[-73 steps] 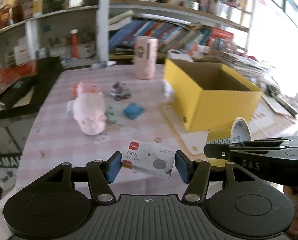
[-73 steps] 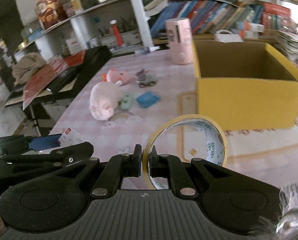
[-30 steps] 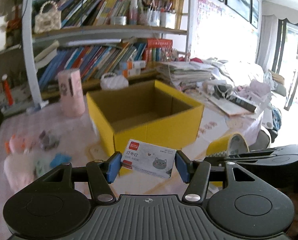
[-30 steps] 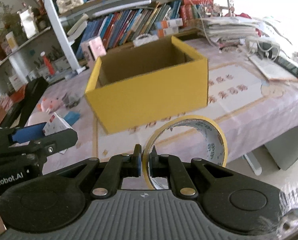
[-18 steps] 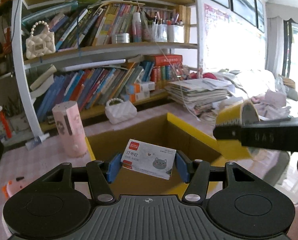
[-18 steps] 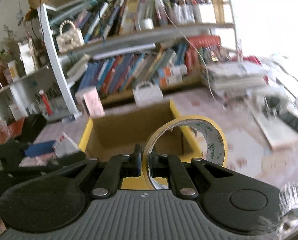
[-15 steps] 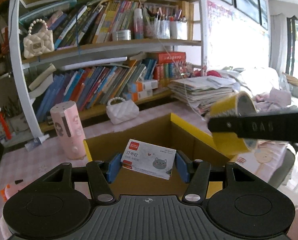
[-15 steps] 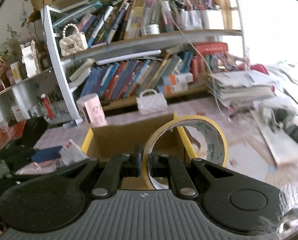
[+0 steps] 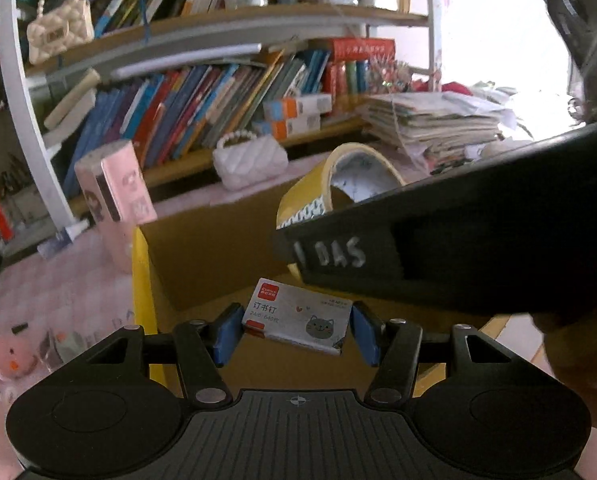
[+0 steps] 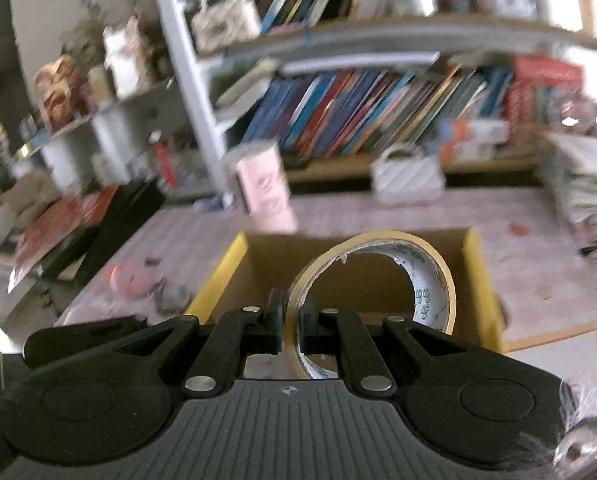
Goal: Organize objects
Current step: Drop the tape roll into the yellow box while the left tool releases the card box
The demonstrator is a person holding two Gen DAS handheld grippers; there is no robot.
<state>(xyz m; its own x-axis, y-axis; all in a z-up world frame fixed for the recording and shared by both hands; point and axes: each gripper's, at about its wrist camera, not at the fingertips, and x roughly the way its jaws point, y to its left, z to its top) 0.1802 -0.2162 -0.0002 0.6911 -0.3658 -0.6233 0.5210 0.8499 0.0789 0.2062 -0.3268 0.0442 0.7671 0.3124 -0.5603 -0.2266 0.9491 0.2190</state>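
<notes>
So the left gripper point(image 9: 296, 330) is clamped on a small flat staple box point(image 9: 294, 322), glossy card with a cat print, over the open yellow cardboard box point(image 9: 140, 280). Right gripper point(image 10: 291, 326) pinches the thin wall of a tape roll point(image 10: 438, 280) above that box too.

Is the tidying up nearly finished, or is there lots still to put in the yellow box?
Not nearly. Nothing shows inside the yellow box yet. In hand: the left gripper holds the staples box and the right gripper pinches the tape roll, both over the opening. Left: dropping those in, then the pink plush toy and small bits beside it on the table.
</notes>
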